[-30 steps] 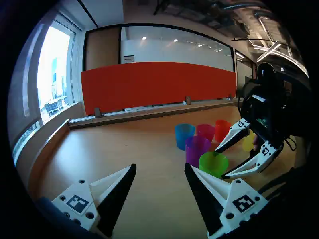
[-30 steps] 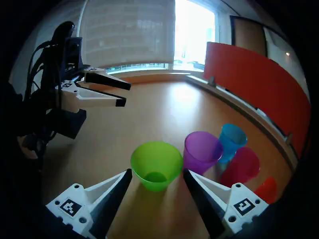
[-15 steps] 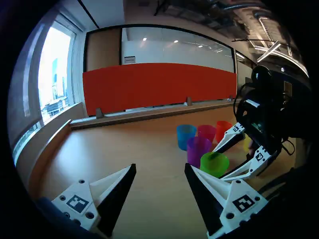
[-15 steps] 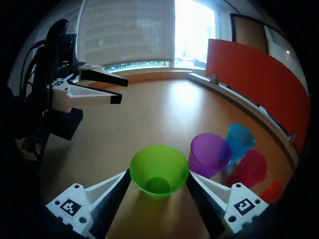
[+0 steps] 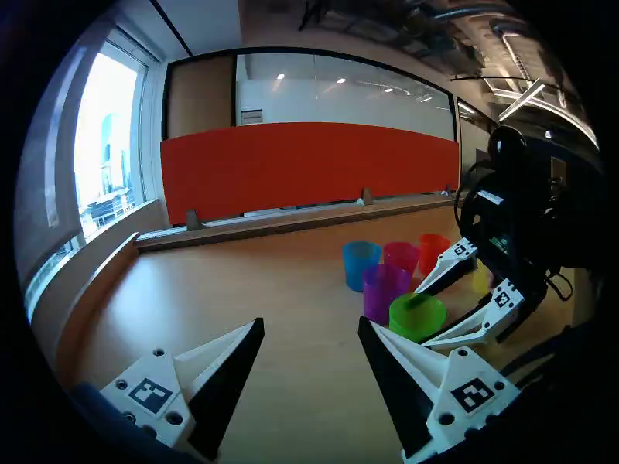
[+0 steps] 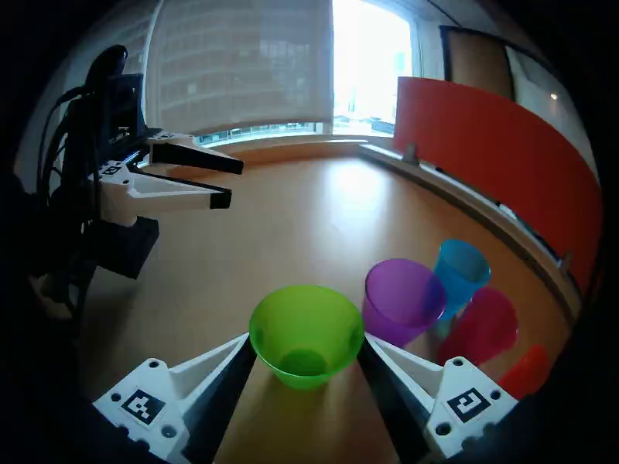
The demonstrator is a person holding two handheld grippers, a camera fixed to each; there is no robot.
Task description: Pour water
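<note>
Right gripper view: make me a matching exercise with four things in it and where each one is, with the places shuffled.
Things:
1. green cup
2. purple cup
3. blue cup
4. left gripper

Places:
A. far left of the picture, open and empty
B. between the fingers of the right gripper
C. behind the purple cup, toward the red partition
D. just to the right of the green cup

Pairs: 1-B; 2-D; 3-C; 4-A

Both the left gripper (image 5: 309,322) and right gripper (image 6: 306,339) hold their fingers spread wide apart.
</note>
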